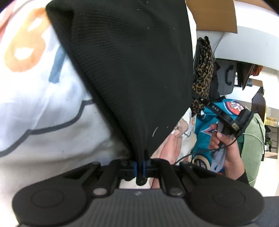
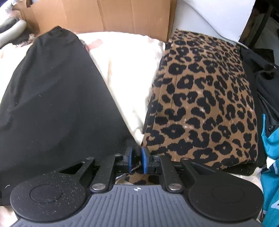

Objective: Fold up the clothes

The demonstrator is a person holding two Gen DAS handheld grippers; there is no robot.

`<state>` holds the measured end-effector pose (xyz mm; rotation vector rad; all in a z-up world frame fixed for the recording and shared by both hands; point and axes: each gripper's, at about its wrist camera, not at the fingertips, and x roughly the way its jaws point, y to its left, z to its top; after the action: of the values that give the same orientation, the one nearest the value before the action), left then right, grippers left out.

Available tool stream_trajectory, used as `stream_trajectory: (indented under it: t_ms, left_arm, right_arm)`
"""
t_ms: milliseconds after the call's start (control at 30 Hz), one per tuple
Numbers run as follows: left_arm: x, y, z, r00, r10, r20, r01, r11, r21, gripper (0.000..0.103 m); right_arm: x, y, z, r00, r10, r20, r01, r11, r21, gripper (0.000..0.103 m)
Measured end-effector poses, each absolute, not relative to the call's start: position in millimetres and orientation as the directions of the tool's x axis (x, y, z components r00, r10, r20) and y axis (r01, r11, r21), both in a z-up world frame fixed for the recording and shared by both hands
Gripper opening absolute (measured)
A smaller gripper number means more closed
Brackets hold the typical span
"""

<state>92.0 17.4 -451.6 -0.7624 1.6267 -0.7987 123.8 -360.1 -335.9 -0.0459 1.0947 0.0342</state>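
Observation:
My left gripper (image 1: 141, 167) is shut on a black ribbed garment (image 1: 129, 69), which rises from the pads and fills the middle of the left wrist view. The same black garment (image 2: 52, 96) spreads over the left of the right wrist view. A leopard-print garment (image 2: 204, 97) lies folded thick on the right. Its near edge runs between the blue pads (image 2: 143, 160) of my right gripper (image 2: 137, 160), which is shut on it. In the left wrist view a hand (image 1: 221, 139) holds the right gripper (image 1: 203, 103), with leopard-print cloth (image 1: 204, 75) bunched at its tips.
Cream bedding (image 2: 127, 66) lies under both garments. A cardboard box (image 2: 104, 15) stands behind them. A teal jersey (image 2: 272, 157) and a dark bag (image 2: 266, 78) sit at the right. A white cloth with orange and blue print (image 1: 34, 87) fills the left.

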Motion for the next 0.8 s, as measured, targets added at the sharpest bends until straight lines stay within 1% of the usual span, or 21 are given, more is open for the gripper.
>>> stream_trajectory:
  t_ms: [300,467,533,600,800]
  left_arm:
    - [101,16,-435,-0.214,-0.767,-0.604,-0.003,0.619,-0.785,0.006]
    - [108,20,-428,-0.218,-0.733,-0.644,0.006,0.658,-0.753,0.006]
    - [111,16,-426,-0.222,-0.725,-0.652,0.019,0.666,-0.746,0.006]
    - [111,15,-425,-0.227,-0.72,-0.656,0.015,0.67,-0.742,0.006]
    - [112,19,-416,-0.222,-0.719,-0.659,0.014,0.673,-0.739,0.006]
  right_arm:
    - [134,-364,-321,0.479,0.084,-0.874,-0.113,0.993,0.034,0.014]
    - [141,-366,-334,0.423,0.138,-0.895,-0.141,0.986,0.085,0.015]
    - [140,-369,-340,0.409,0.142,-0.901,-0.133,0.986,0.095,0.017]
    - [140,-373,-345,0.394,0.161,-0.905,-0.119,0.985,0.123,0.022]
    - [145,-385,-352,0.345,0.262,-0.901,-0.162,0.962,0.218,0.022]
